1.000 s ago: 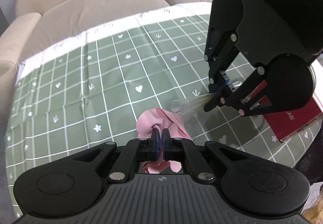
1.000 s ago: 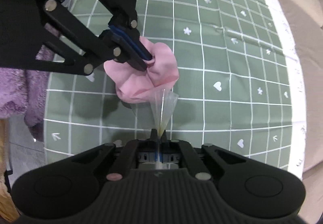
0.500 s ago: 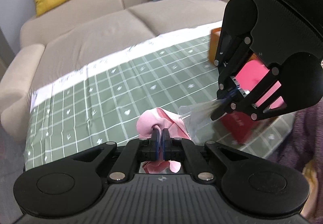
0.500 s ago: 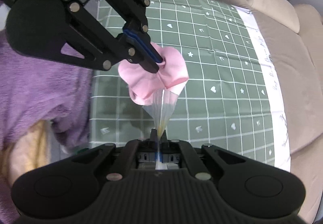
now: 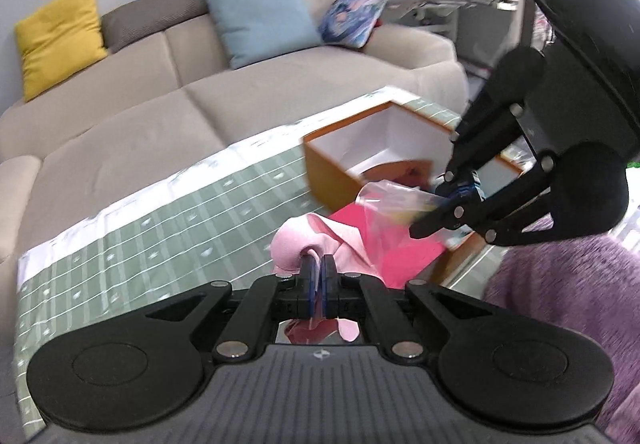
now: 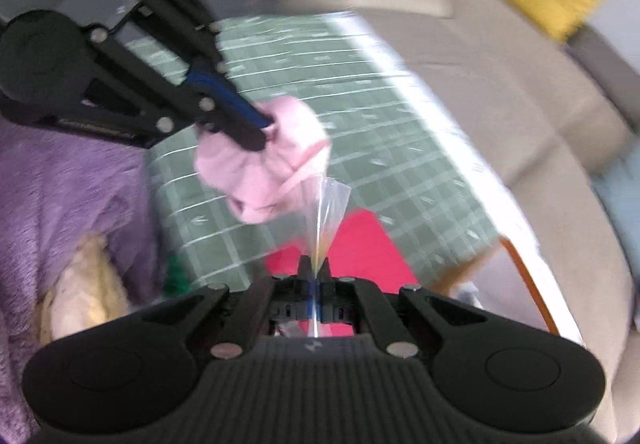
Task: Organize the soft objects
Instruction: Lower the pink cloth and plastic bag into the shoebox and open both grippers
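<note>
My left gripper (image 5: pixel 318 262) is shut on a pink cloth (image 5: pixel 298 244) and holds it in the air above the green checked tablecloth (image 5: pixel 180 228). It shows in the right wrist view (image 6: pixel 260 126) too, with the pink cloth (image 6: pixel 264 172) bunched below it. My right gripper (image 6: pixel 315 268) is shut on the edge of a clear plastic bag (image 6: pixel 326 204), whose open mouth is beside the cloth. In the left wrist view the right gripper (image 5: pixel 444 204) holds the bag (image 5: pixel 384 200) just right of the cloth.
An open orange box (image 5: pixel 332 168) with white inside stands at the table's far right. A red flat book (image 6: pixel 360 244) lies beside it. A purple fleece (image 6: pixel 60 196) lies at the near side. A beige sofa (image 5: pixel 140 104) with cushions runs behind the table.
Both grippers have risen and swung right with the cloth and bag, which stay together. The orange box and sofa back have come into view.
</note>
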